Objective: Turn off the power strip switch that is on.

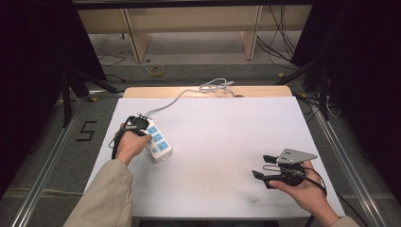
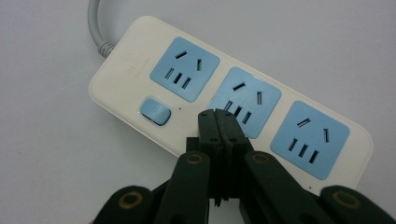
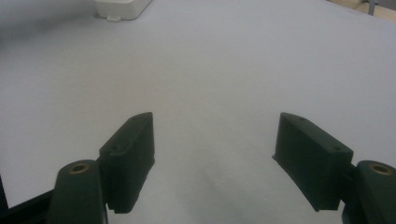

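A white power strip [image 1: 160,143] with three blue sockets and a blue switch [image 2: 155,111] lies at the left of the white table [image 1: 222,142]. Its grey cord [image 1: 177,98] runs to the back edge. My left gripper [image 1: 142,130] points down over the strip [image 2: 140,70], jaws shut together with nothing between them. Its tip [image 2: 218,117] sits by the strip's near edge, between the switch and the middle socket [image 2: 245,101]; I cannot tell whether it touches. My right gripper [image 1: 262,166] is held low at the right front, open and empty [image 3: 215,122], pointing toward the strip's end [image 3: 122,8].
The cord ends in a loose coil [image 1: 216,85] at the table's back edge. Behind the table are wooden shelving [image 1: 189,28] and cables on the floor [image 1: 156,71]. Metal rails [image 1: 52,151] run along both sides.
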Motion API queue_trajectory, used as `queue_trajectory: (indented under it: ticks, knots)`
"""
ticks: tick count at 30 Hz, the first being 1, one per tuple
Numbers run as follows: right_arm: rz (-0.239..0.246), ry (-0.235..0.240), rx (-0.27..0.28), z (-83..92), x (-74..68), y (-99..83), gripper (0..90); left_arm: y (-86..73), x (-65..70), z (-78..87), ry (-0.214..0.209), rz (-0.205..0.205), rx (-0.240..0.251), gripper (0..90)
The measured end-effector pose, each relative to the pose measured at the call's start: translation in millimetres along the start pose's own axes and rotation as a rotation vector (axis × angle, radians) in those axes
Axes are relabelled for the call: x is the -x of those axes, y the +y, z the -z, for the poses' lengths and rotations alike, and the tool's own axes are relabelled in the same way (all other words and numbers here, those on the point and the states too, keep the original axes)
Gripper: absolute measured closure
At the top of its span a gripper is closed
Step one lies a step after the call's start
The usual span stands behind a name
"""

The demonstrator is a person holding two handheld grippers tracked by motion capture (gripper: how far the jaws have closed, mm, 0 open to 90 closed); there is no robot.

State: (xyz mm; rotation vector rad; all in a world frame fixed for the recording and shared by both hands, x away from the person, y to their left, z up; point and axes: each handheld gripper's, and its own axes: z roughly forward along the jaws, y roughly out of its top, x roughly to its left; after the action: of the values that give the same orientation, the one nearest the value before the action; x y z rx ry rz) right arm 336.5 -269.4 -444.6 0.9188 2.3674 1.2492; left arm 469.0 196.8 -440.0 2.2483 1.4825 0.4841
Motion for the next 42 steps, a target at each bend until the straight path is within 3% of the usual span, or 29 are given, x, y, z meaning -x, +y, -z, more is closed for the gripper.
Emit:
queue_trajectory:
  ticks: [31, 42]
  knots:
    - [0.002, 0.005, -0.007, -0.1, -0.3, -0.3, 29.0, 3.1, -1.8, -3.8, -0.021, 0.004, -0.051, 89.9]
    - [0.000, 0.005, -0.007, 0.2, -0.6, -0.6, 29.0, 7.9, 2.1, -4.5, 0.005, -0.016, -0.086, 89.9]
